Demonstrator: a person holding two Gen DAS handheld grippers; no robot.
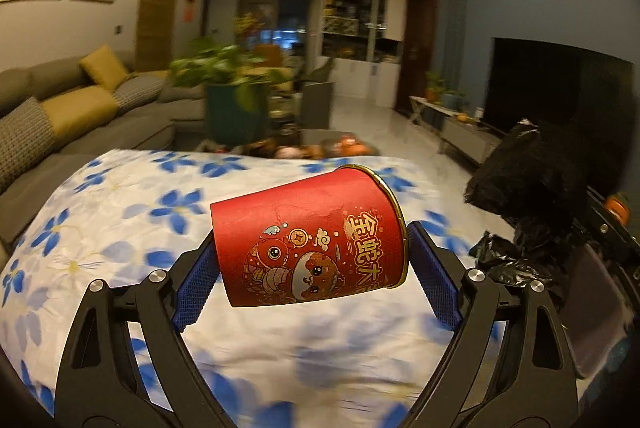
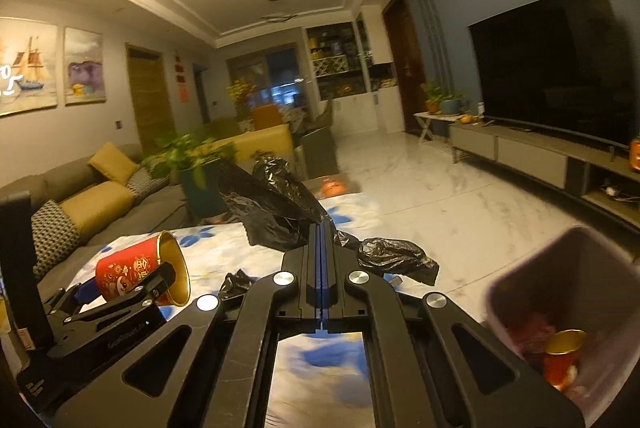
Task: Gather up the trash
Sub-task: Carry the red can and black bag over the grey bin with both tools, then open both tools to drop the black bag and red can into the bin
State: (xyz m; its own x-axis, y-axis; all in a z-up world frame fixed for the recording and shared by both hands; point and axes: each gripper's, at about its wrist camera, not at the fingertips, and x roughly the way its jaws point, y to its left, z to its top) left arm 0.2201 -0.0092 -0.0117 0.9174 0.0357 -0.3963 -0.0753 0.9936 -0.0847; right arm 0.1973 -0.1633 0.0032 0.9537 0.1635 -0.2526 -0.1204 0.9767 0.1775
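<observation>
My left gripper (image 1: 312, 268) is shut on a red paper cup (image 1: 308, 240) with a gold rim, held sideways above the blue-flowered tablecloth (image 1: 120, 211), blue pads against its base and rim. The right wrist view shows that cup (image 2: 124, 268) and the left gripper (image 2: 128, 282) at lower left. My right gripper (image 2: 322, 240) has its fingers pressed together, pinching a crumpled black trash bag (image 2: 272, 203) that bunches around the tips. The bag (image 1: 528, 179) is raised at the right of the left wrist view. A grey-purple bin (image 2: 600, 268) at lower right holds another red cup (image 2: 562, 356).
A potted plant (image 1: 232, 99) and some fruit (image 1: 348, 145) stand at the table's far end. A grey sofa (image 1: 80, 123) with yellow cushions runs along the left. A TV (image 2: 556, 67) on a low cabinet lines the right wall, with marble floor (image 2: 420, 179) between.
</observation>
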